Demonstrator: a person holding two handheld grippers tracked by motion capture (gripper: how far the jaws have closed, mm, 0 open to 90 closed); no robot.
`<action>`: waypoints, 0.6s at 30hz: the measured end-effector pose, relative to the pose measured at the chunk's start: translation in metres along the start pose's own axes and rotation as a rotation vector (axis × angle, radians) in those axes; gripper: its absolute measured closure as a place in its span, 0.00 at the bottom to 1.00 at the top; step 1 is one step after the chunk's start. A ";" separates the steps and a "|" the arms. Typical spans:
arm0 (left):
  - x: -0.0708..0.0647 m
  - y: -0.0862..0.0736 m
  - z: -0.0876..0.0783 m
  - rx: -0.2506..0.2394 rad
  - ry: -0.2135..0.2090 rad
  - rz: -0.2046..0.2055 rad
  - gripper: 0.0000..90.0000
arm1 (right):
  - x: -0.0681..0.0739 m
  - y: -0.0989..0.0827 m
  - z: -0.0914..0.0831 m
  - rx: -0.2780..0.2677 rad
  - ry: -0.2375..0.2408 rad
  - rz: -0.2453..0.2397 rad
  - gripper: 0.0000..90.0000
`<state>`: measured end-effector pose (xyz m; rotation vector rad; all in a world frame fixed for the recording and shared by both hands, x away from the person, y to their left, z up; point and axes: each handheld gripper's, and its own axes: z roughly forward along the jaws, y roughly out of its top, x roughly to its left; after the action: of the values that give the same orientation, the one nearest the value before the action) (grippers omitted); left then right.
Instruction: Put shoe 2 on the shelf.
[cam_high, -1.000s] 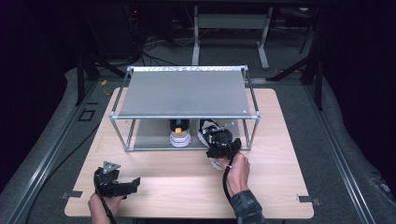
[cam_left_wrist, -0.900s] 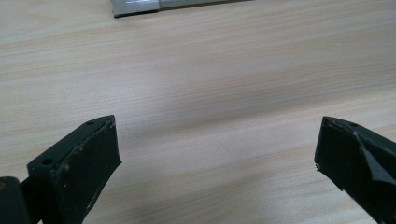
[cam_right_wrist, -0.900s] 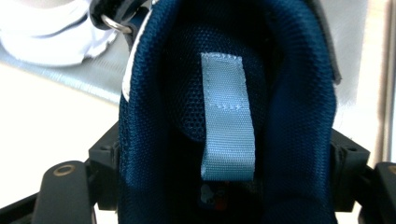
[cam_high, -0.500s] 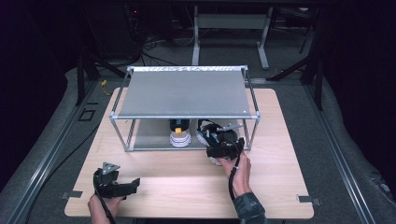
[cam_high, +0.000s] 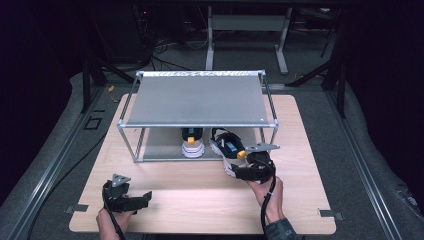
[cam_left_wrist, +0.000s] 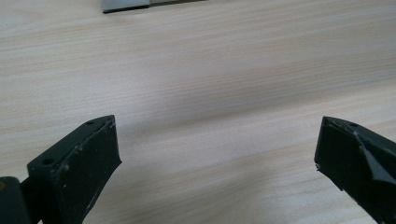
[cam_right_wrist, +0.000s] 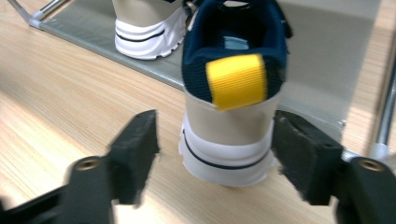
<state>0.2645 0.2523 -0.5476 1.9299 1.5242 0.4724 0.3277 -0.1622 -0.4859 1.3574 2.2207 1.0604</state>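
Navy-and-white shoe (cam_right_wrist: 229, 98) with the yellow heel tab sits half out of the metal rack (cam_high: 200, 97), heel toward me on the wooden table (cam_high: 200, 195), toe on the rack's lower shelf beside its mate (cam_high: 192, 142). My right gripper (cam_right_wrist: 215, 149) brackets the heel; its jaws have just been closing, and there is a gap at the left pad while the right one looks at or near the sole (blurred, can't call contact). I judge we're in the grasp step, no hold yet. Next: close squarely on the heel counter, low enough not to slip off the padded collar, then move the shoe without clipping the rack post. Left gripper (cam_left_wrist: 215, 154) idles, jaws wide over bare table.
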 end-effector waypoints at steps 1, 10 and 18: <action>0.001 0.000 0.000 0.001 0.000 0.002 0.00 | -0.001 -0.001 -0.002 0.000 0.000 0.000 0.40; 0.003 -0.001 -0.001 0.002 -0.001 -0.002 0.00 | -0.003 -0.013 -0.007 -0.015 0.020 -0.019 0.60; 0.001 0.001 -0.002 -0.003 -0.008 -0.002 0.00 | 0.002 -0.002 0.010 0.007 0.003 -0.049 0.74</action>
<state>0.2646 0.2537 -0.5458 1.9248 1.5195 0.4654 0.3317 -0.1562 -0.4936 1.2985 2.2499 1.0389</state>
